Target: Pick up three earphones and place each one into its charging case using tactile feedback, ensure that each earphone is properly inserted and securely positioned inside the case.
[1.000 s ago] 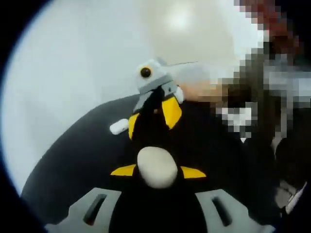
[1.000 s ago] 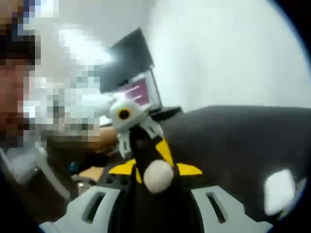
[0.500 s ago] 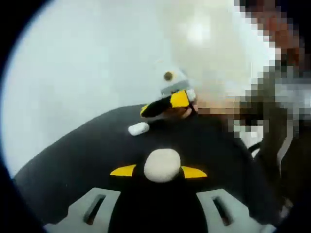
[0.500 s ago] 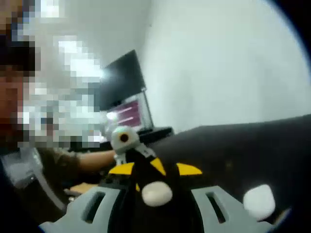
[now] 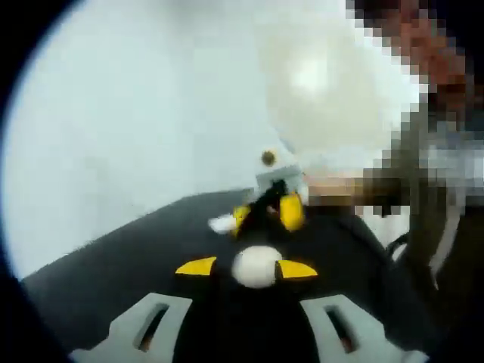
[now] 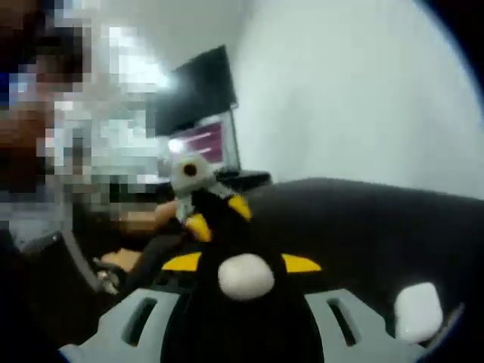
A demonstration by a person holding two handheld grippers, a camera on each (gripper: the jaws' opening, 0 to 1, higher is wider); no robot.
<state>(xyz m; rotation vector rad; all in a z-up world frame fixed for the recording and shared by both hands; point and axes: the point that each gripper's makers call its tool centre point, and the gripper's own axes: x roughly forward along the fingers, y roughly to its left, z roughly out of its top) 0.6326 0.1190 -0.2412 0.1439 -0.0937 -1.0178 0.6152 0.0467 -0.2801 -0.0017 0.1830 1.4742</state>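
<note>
Above the dark table, each hand-held gripper clamps a white case.

Low over the dark table, facing each other; opposite gripper centre frame, table shared.

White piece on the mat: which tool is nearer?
Right. Both hold white lumps; the right tool sits just beside the white piece, the left tool farther back across the mat.
</note>
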